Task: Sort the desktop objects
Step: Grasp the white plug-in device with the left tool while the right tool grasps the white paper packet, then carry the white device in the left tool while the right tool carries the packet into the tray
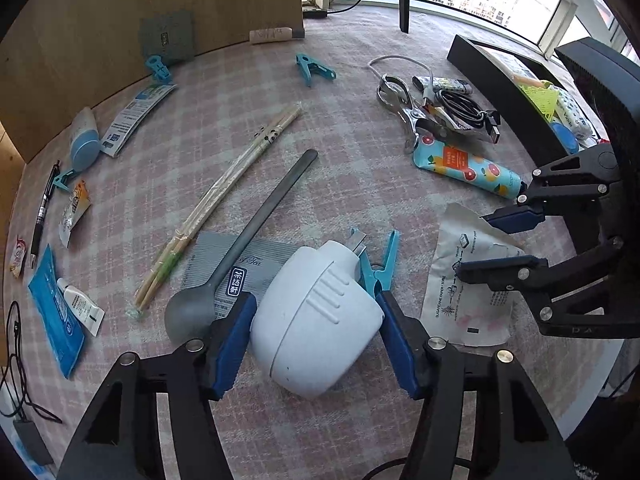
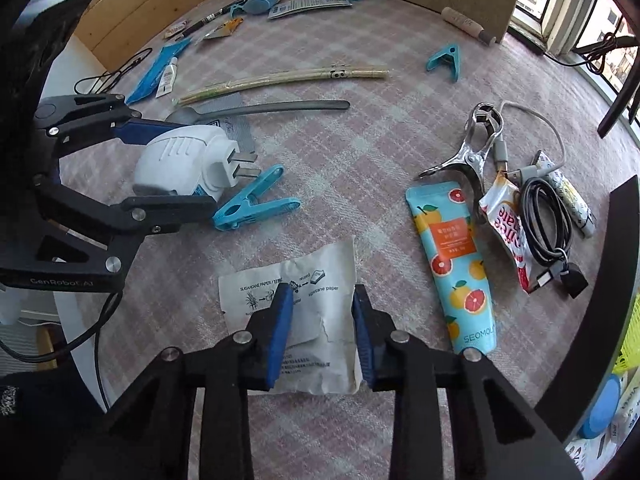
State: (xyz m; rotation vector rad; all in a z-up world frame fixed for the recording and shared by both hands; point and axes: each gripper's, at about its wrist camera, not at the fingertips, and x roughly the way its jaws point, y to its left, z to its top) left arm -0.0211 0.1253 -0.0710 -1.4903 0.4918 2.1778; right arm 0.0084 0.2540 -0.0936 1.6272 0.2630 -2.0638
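Both pairs of jaws stand apart over the checked cloth (image 2: 360, 128). Our left gripper (image 1: 316, 336) brackets the white plug adapter (image 1: 316, 320): its blue pads sit close on either side of the rounded body, and we cannot tell whether they press on it or only flank it. In the right wrist view the same adapter (image 2: 180, 164) lies on its side between those fingers, its two metal prongs pointing toward a blue clothes peg (image 2: 256, 204) that lies just beside it. A grey spoon (image 1: 240, 248) lies across a grey tea packet (image 1: 256, 276) to the adapter's left, with a wrapped pair of chopsticks (image 1: 224, 196) alongside.

Our right gripper (image 2: 322, 332) hangs over a torn white paper sachet (image 2: 308, 280) printed with sugarcane paper markings. The sachet lies flat on the cloth between and under the two blue pads, and neither pad visibly pinches it. From the left wrist view we see those same fingers (image 1: 516, 216) one above the other over the sachet (image 1: 468, 292), with a gap between them.

Near the sachet lies a tube with a citrus print (image 2: 456, 264), and beyond it a metal clamp (image 2: 476, 148), a coiled black cable (image 2: 548, 216) and a red-and-white packet (image 2: 508, 224). A second blue peg (image 2: 444, 62) lies well apart, farther up the cloth.
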